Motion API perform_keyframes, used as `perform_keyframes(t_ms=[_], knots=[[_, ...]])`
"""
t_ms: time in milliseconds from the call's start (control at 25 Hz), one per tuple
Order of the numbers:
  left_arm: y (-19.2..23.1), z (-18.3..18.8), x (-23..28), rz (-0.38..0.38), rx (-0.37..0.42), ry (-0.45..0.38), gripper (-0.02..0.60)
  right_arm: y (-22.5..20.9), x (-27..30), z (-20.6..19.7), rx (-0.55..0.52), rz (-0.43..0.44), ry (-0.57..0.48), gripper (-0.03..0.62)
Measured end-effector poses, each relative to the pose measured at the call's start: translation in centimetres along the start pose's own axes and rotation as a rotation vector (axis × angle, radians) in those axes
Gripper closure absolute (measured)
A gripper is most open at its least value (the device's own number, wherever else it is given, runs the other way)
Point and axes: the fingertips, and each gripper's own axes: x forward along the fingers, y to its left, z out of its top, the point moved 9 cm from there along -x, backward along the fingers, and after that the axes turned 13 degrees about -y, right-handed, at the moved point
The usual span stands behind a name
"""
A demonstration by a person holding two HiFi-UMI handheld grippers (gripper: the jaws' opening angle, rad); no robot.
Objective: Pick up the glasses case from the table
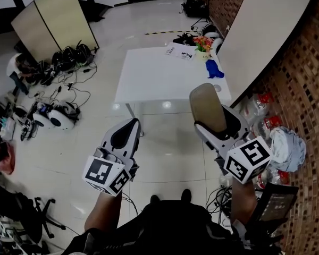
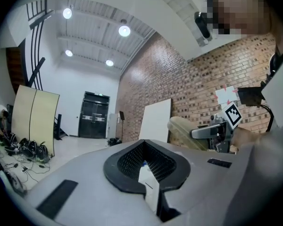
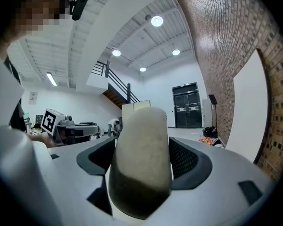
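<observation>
A glossy white tiled floor [image 1: 165,147] fills the lower middle of the head view. On it at the lower left stands a black office chair [image 1: 40,217]. At the right edge a pale bundle of cloth [image 1: 288,146] and clear bags with red-capped items [image 1: 265,122] lie at the foot of a brown brick wall [image 1: 308,89].

Above the middle of the frame stands a plain white rectangular surface [image 1: 154,78]. Near its far right corner lie printed white paper sheets [image 1: 179,52], a small bunch of orange and pink flowers [image 1: 203,43] and a bright blue soft object [image 1: 214,69]. A large white board [image 1: 260,31] leans on the brick wall at the upper right. At the upper left stand beige folding panels [image 1: 48,17], with tangled black cables and gear [image 1: 64,60] just below them.

The left gripper [image 1: 131,125] hangs over the floor at the lower left of centre. Its grey fingers [image 2: 85,182] are pressed together with nothing between them.

The right gripper [image 1: 215,124] sits at the lower right of centre. Its fingers [image 3: 198,173] are clamped on either side of a beige, rounded, oblong glasses case [image 1: 206,104]. The glasses case is in the air, clear of the surface. It stands out past the fingertips, its far end toward the near right corner of the surface.
</observation>
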Motion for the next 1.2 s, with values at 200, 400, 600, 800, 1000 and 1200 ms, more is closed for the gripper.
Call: perform_keyframes(t_ms=[200, 400, 600, 800, 1000, 1200], knots=[[0.8, 0.1, -1.8, -0.015, -0.017, -0.007, 0.58, 2.3, 0.2, 0.0, 0.001, -0.012, -0.001, 0.266], [0.9, 0.1, -2.0, -0.03, -0.031, -0.017, 0.58, 2.7, 0.1, 0.0, -0.013, -0.027, 0.01, 0.266], [1.3, 0.3, -2.0, -0.032, -0.036, -0.03, 0.58, 3.0, 0.0, 0.2, -0.026, -0.041, 0.012, 0.266], [1.6, 0.5, -1.6, -0.039, -0.041, -0.034, 0.58, 3.0, 0.5, 0.6, -0.036, -0.047, 0.002, 0.266], [1.8, 0.6, -1.4, -0.053, -0.036, -0.047, 0.58, 3.1, 0.6, 0.9, -0.052, -0.054, -0.009, 0.266], [2.1, 0.8, -1.4, -0.047, -0.035, -0.048, 0.579, 2.9, 0.5, 0.9, -0.052, -0.065, -0.011, 0.266]])
